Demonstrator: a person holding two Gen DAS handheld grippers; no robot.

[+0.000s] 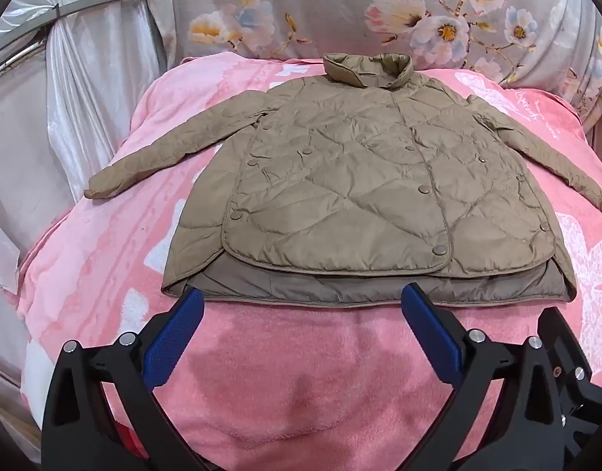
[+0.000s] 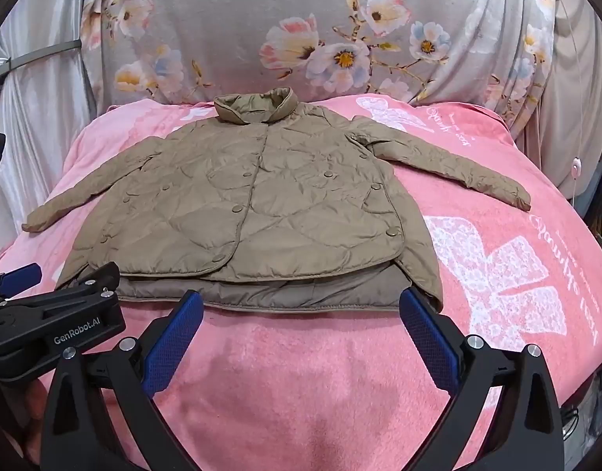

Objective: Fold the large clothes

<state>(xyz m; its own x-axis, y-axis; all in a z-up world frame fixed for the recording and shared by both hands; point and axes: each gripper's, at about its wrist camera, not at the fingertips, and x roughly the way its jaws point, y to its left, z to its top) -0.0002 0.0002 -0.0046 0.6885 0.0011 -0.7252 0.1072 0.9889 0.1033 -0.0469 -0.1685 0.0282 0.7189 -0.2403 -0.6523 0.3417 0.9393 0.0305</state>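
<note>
My left gripper (image 1: 302, 306) and my right gripper (image 2: 301, 306) both hover just before the near hem of the jacket (image 1: 359, 188), and the jaws of both are spread wide and hold nothing. The jacket lies flat and face up on the pink blanket (image 1: 281, 373) that covers the bed, near the middle of it, with the collar (image 1: 367, 68) toward the far edge, by the flowered cushion (image 1: 340, 8). One sleeve reaches toward the left edge of the bed (image 1: 143, 165) and the other toward the right edge (image 1: 548, 165).

I think some things can go wrong from here. The quilted fabric looks smooth and puffy, so thin jaws may slip off it or catch only the top layer. At the hem the front panel ends higher than the back layer (image 1: 340, 278); if I pinch only one of them, the fold will come skewed. The blanket is soft and plush, so a low pinch may take the blanket together with the jacket. My two grippers are close side by side, and they may knock each other if both go to the same corner. A sleeve lifted by its tip may drag the body out of line.

The count: one jacket, two sleeves, one collar. About ten snap buttons (image 1: 558, 250) show, but I cannot count them surely. One blanket, one cushion, two grippers.
</note>
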